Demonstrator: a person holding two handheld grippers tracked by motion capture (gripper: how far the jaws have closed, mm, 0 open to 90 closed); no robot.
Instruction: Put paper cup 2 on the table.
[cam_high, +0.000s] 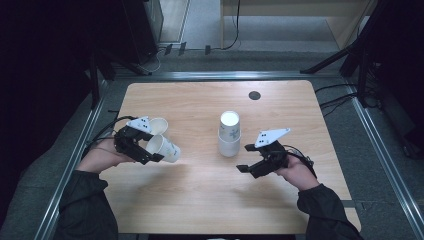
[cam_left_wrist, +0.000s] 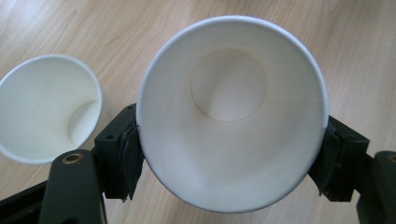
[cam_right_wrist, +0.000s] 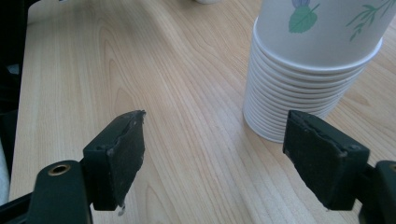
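Observation:
My left gripper (cam_high: 152, 146) is shut on a white paper cup (cam_high: 164, 148) with a small print, holding it on its side above the table's left part. In the left gripper view this cup (cam_left_wrist: 231, 112) has its mouth turned toward the camera, and the pads (cam_left_wrist: 130, 158) press its rim from both sides, slightly squashing it. A second, empty cup (cam_high: 158, 125) (cam_left_wrist: 46, 107) stands just behind it on the table. A stack of upside-down cups (cam_high: 229, 134) (cam_right_wrist: 308, 70) with leaf print stands mid-table. My right gripper (cam_high: 245, 158) (cam_right_wrist: 222, 140) is open, low beside the stack, holding nothing.
The wooden table (cam_high: 200, 200) has a dark round hole (cam_high: 254, 95) near its far edge. Metal rails (cam_high: 380, 145) run along both sides, and cables (cam_high: 340, 100) lie on the floor at the right. Bare wood stretches between the two grippers.

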